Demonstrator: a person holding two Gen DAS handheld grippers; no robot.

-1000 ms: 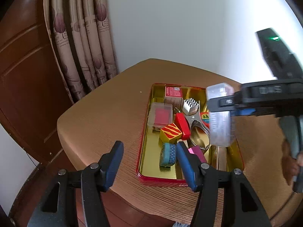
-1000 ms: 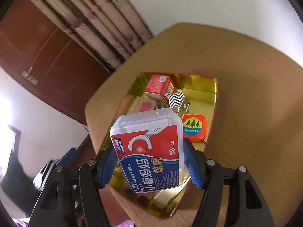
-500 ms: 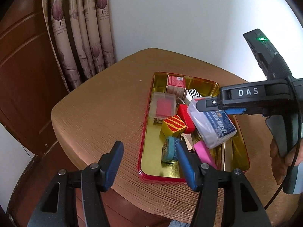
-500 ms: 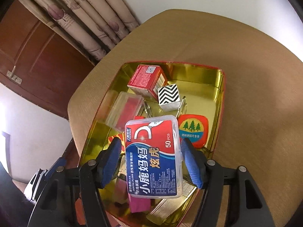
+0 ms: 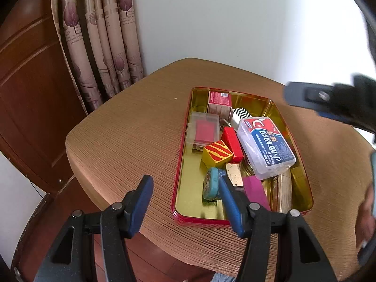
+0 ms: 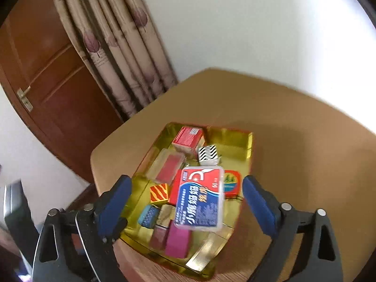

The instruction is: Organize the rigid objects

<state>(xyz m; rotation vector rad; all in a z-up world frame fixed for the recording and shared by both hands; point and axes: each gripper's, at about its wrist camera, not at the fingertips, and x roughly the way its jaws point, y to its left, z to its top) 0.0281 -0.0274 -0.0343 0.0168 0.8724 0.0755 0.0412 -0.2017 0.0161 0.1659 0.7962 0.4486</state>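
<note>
Left tool held above the near edge of the brown worktop, jaws apart, nothing between them. Red-rimmed gold tray crowded: clear floss-pick box lying tilted on top of other items, beside a red block, striped yellow block, zigzag cube. Right tool blurred at right edge, clear of the tray.
</note>
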